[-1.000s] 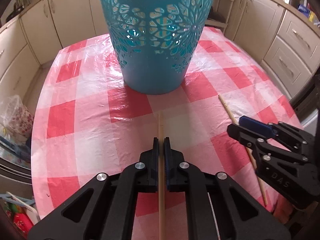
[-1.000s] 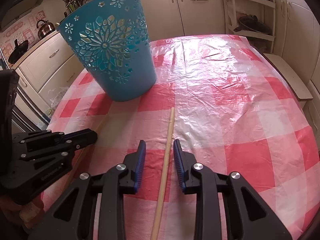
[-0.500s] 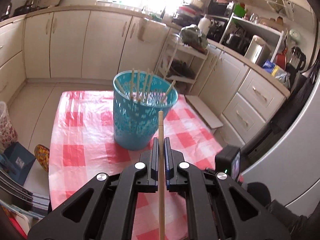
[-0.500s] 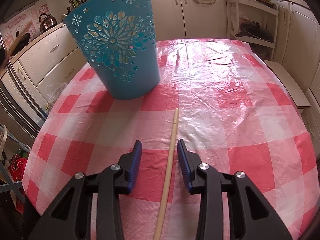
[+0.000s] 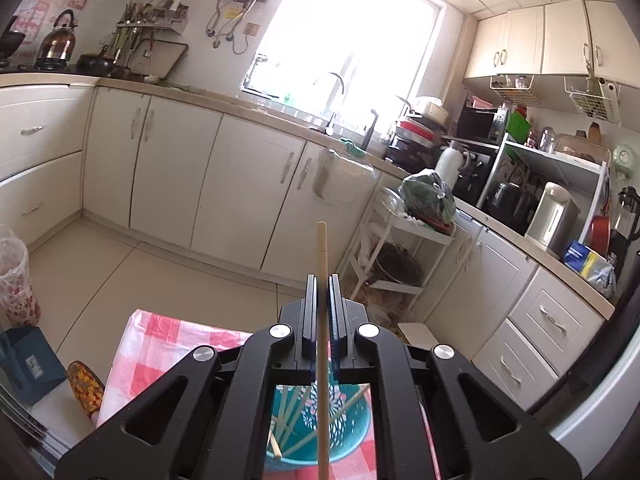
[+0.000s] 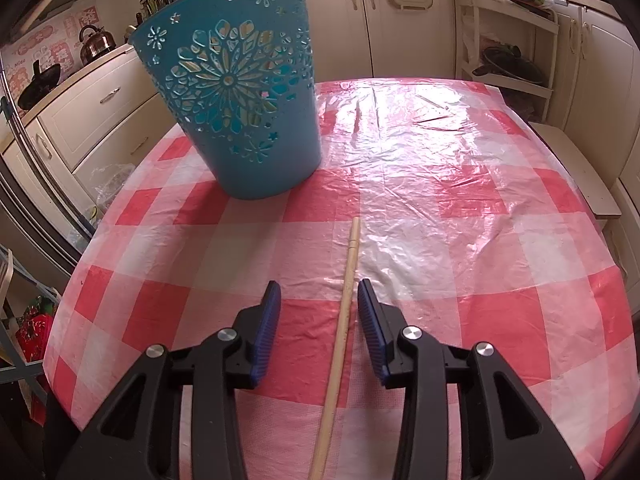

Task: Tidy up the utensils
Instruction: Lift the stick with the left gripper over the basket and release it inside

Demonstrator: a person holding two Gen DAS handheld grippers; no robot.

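Note:
My left gripper (image 5: 322, 280) is shut on a wooden chopstick (image 5: 322, 256) and holds it high above the table, its tip sticking out past the fingers. Below it, seen through the gripper's frame, stands the teal cut-out basket (image 5: 344, 432) with several chopsticks leaning inside. In the right wrist view the same basket (image 6: 236, 96) stands at the far left of the red-and-white checked tablecloth (image 6: 460, 200). A second chopstick (image 6: 344, 312) lies flat on the cloth between the blue pads of my right gripper (image 6: 318, 294). Those jaws are opening and the pads stand clear of the stick.
Cream kitchen cabinets (image 5: 168, 168) and a counter with a sink ring the table. A white shelf rack (image 5: 404, 248) stands beyond the table's far end. A bench (image 6: 580, 172) sits at the table's right side. Bags and a box (image 5: 28, 356) lie on the floor at left.
The left gripper rose from the cloth with its chopstick and tilted up, so the basket went from ahead to below. The right gripper's jaws widened around the lying chopstick.

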